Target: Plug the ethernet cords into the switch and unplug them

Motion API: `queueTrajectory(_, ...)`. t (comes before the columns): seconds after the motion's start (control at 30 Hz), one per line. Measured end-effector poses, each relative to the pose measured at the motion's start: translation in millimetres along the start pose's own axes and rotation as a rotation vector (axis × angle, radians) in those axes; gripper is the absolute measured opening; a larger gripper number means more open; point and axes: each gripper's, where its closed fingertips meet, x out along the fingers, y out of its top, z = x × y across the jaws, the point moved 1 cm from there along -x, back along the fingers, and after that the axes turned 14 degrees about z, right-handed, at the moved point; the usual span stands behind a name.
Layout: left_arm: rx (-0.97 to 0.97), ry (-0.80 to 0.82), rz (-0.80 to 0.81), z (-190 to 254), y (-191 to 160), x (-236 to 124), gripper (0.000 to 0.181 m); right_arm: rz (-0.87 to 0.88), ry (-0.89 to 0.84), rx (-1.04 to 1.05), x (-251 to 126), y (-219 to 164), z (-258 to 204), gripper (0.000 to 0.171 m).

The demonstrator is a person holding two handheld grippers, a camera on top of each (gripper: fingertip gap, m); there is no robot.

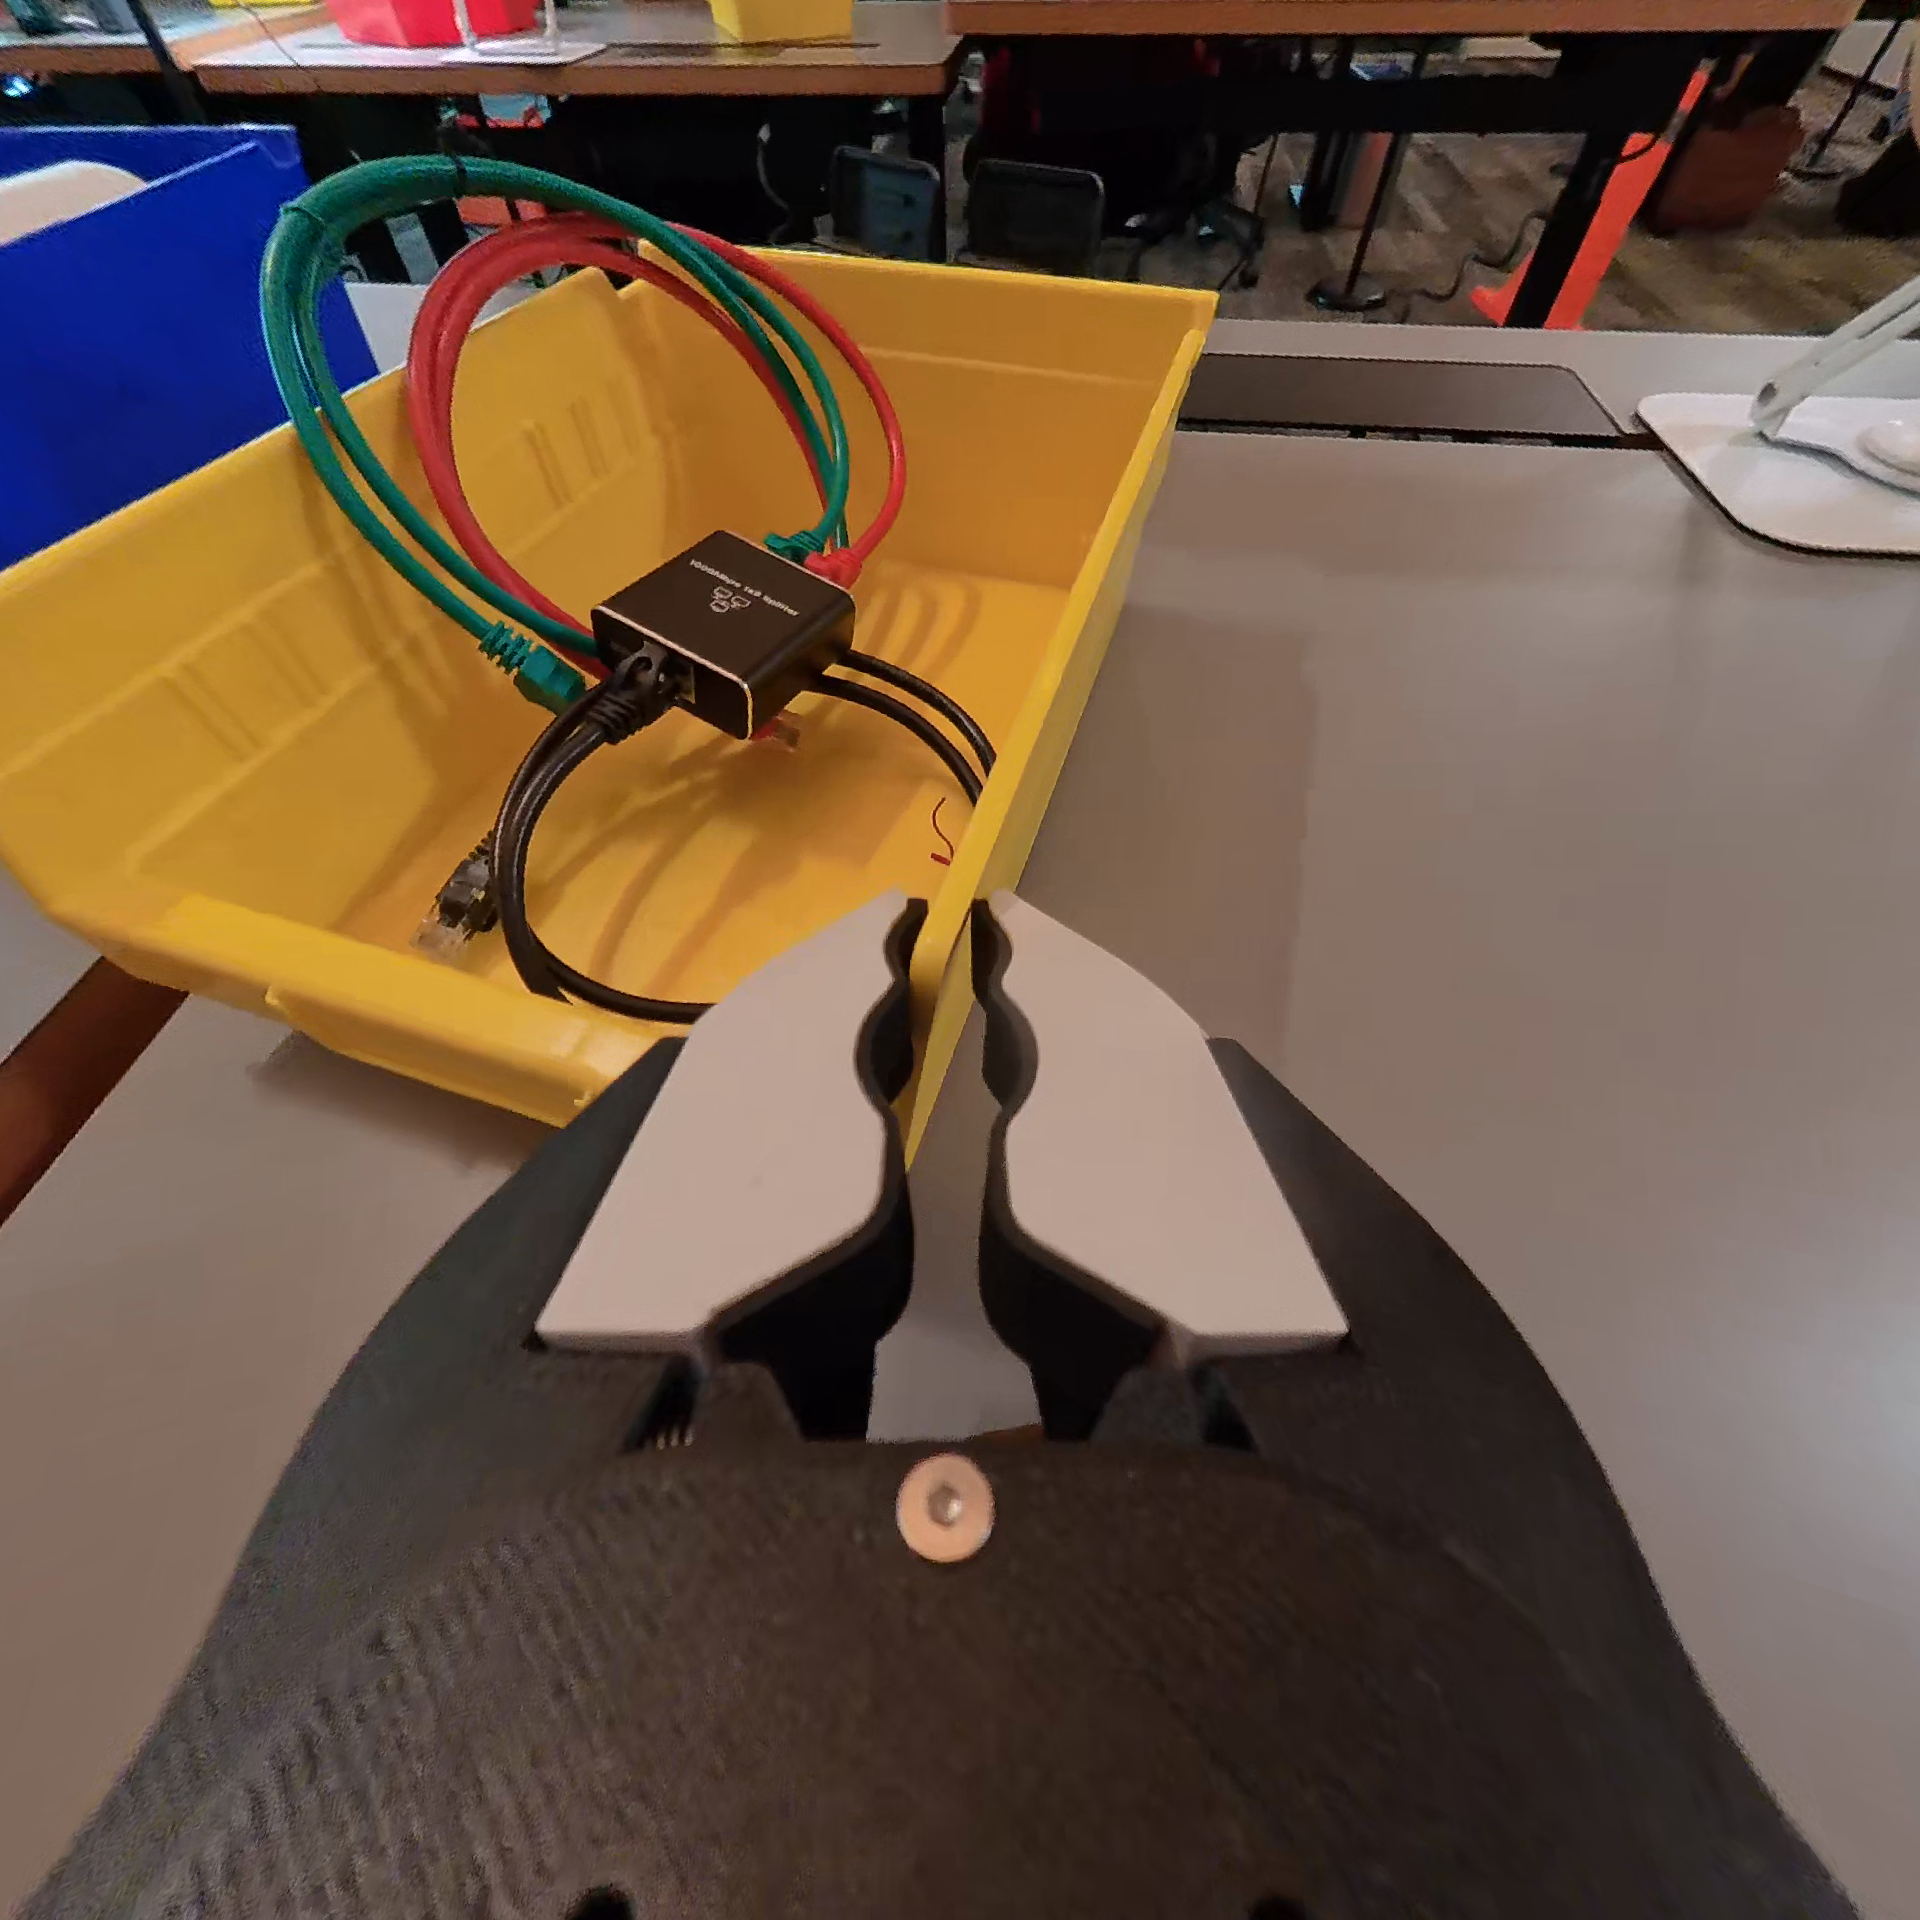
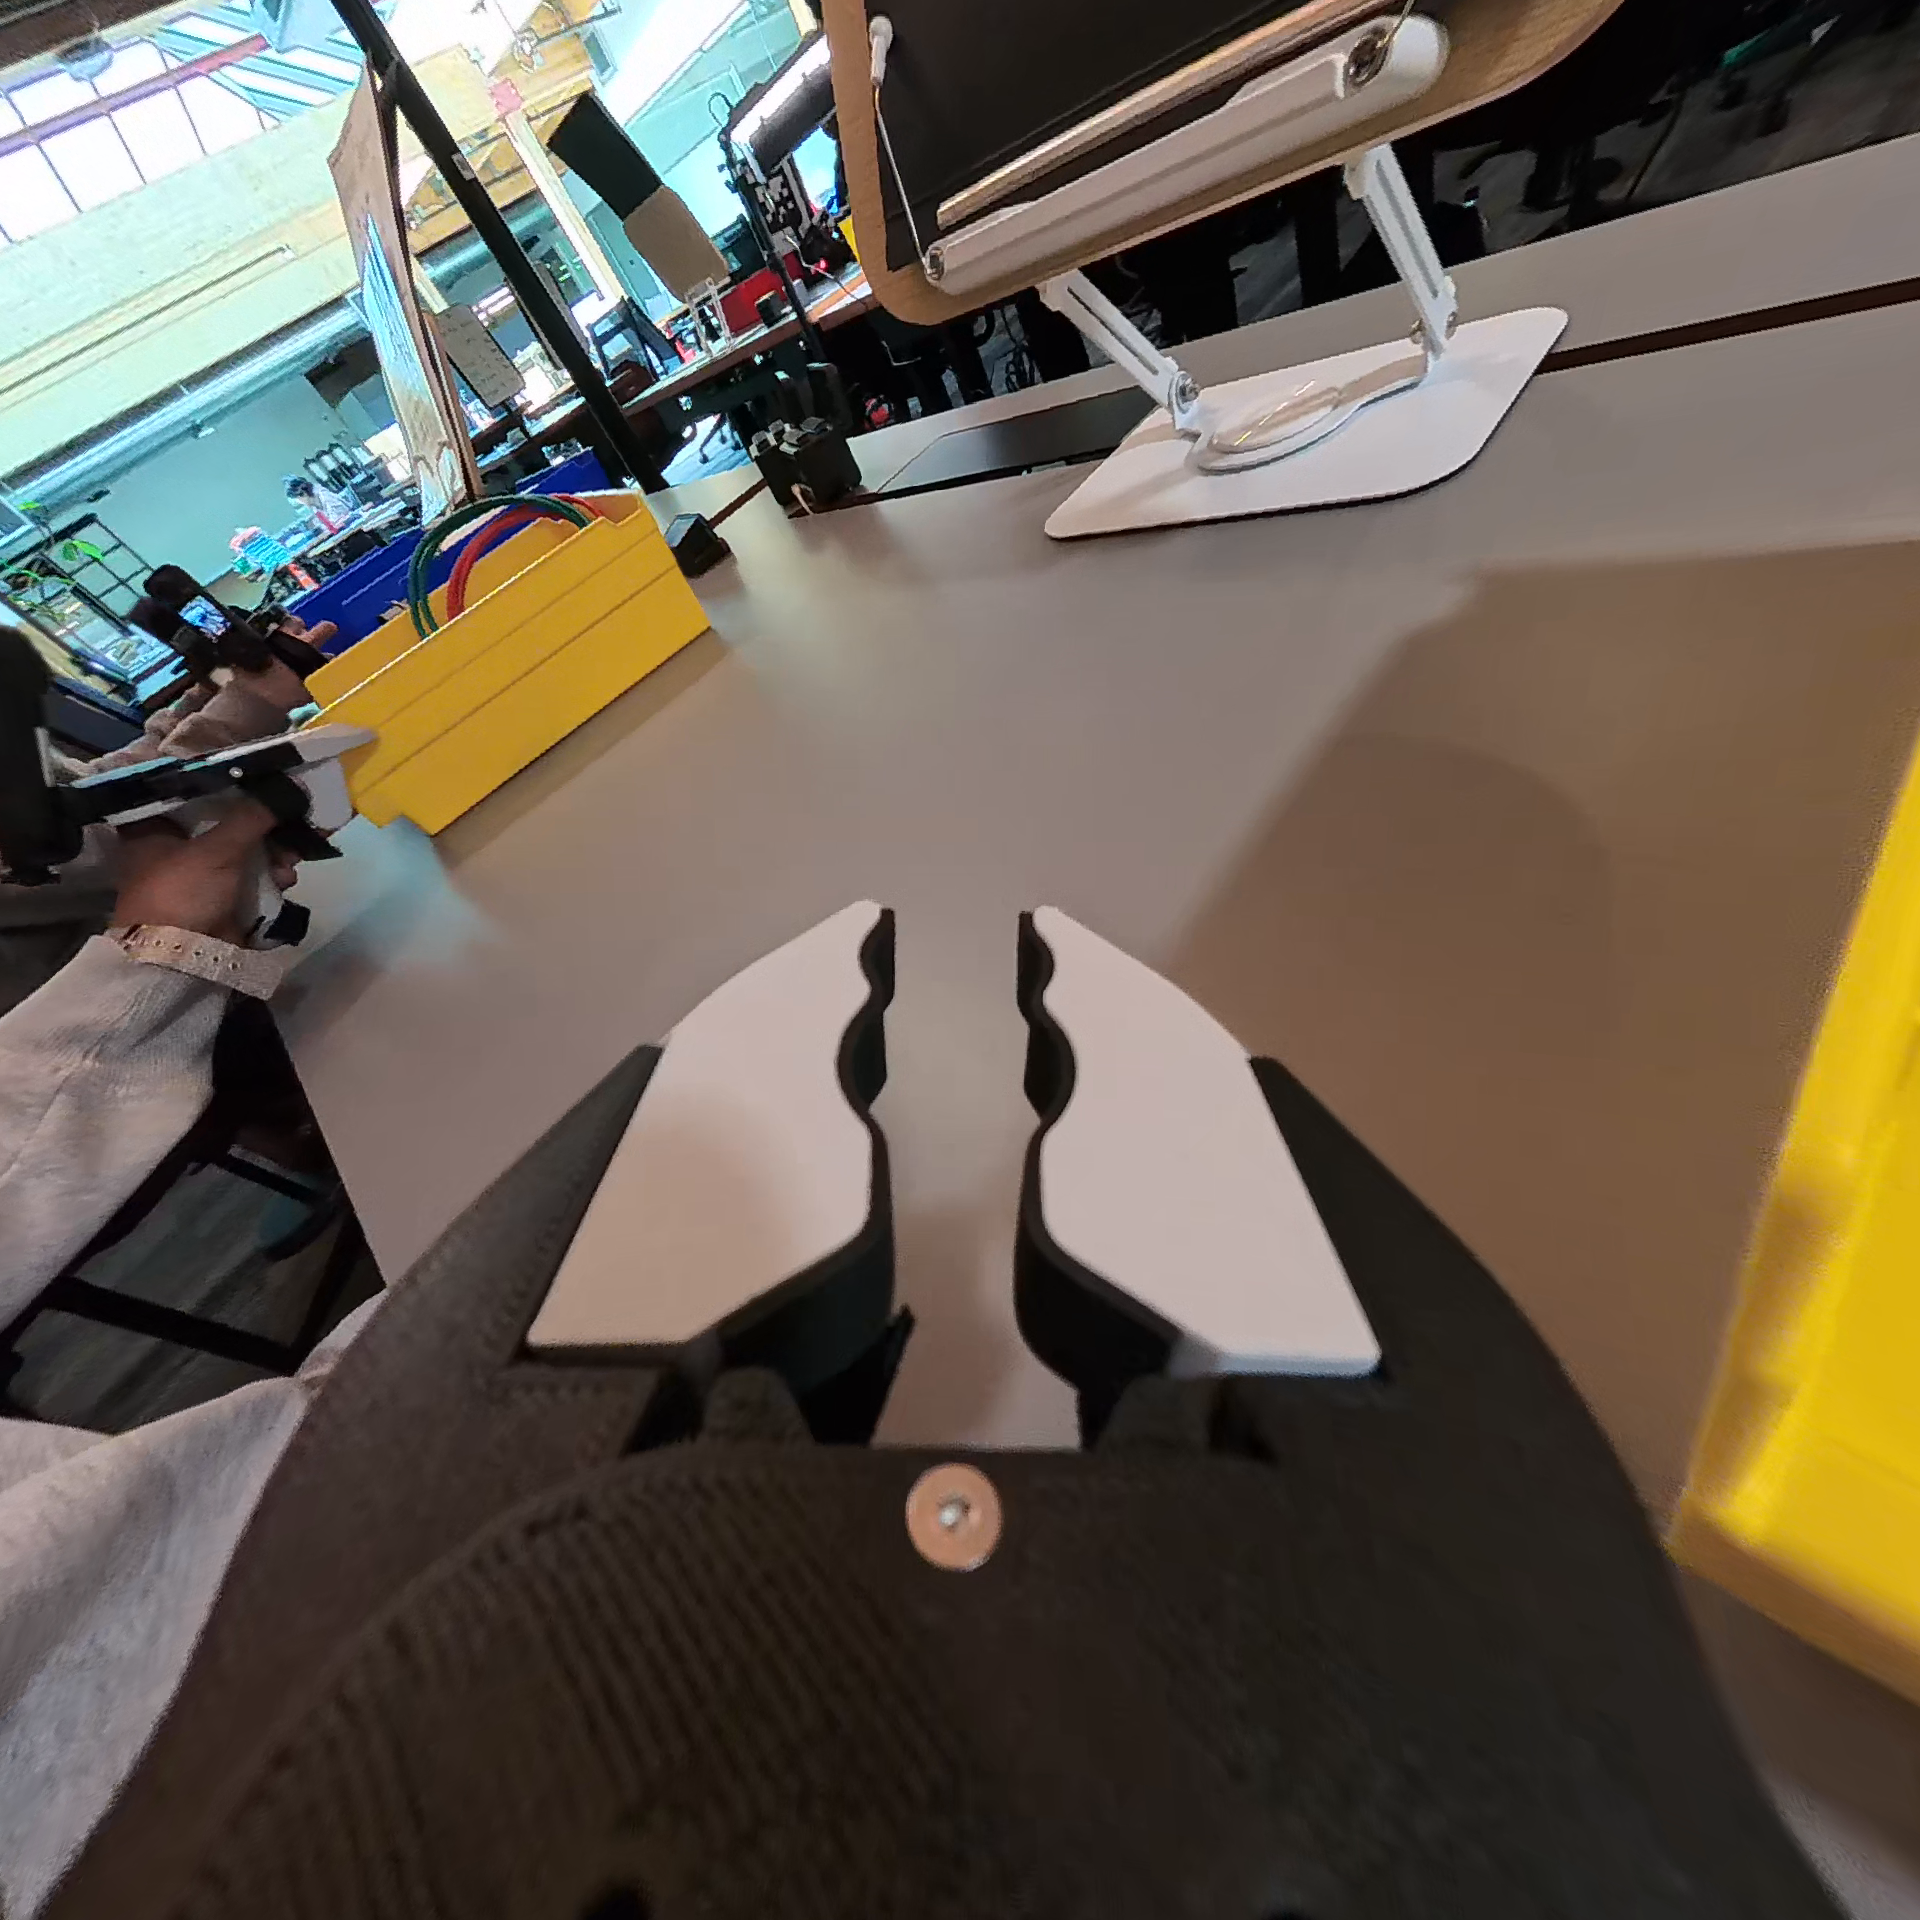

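A: Your yellow bin (image 1: 1091, 582) is glossy smooth plastic; table (image 1: 1455, 831) is matt grey.

B: Your switch (image 1: 727, 623) looks satin black metal. Left gripper (image 1: 948, 914) body: rough ribbed black plastic, smooth fingers (image 1: 769, 1122).

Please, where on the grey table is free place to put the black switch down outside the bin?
The grey table is bare between the yellow bin and the white stand base. It is also bare ahead of the right tongs. Inside the bin it is crowded: the switch and coiled cords fill it.
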Motion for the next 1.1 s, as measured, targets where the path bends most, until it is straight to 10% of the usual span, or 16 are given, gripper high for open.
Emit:
queueTrajectory(0.43,0.174,-0.152,0.015,39.6,0.1,-1.3,0.008,-0.019,0.029,0.033,10.3,-3.9,-2.5,0.023)
queueTrajectory(0.7,-0.231,-0.241,0.233,23.4,51.9,-25.4,0.010,-0.007,0.025,0.054,8.3,-2.2,-0.7,0.023)
queueTrajectory(0.97,-0.053,-0.065,0.045,-39.7,53.8,24.2,0.092,0.043,0.025,0.119,11.9,5.4,4.0,0.022)
queueTrajectory(1.1,0.189,-0.090,-0.190,-42.1,26.9,76.8,0.078,0.028,0.004,0.038,15.0,5.2,2.7,0.022)
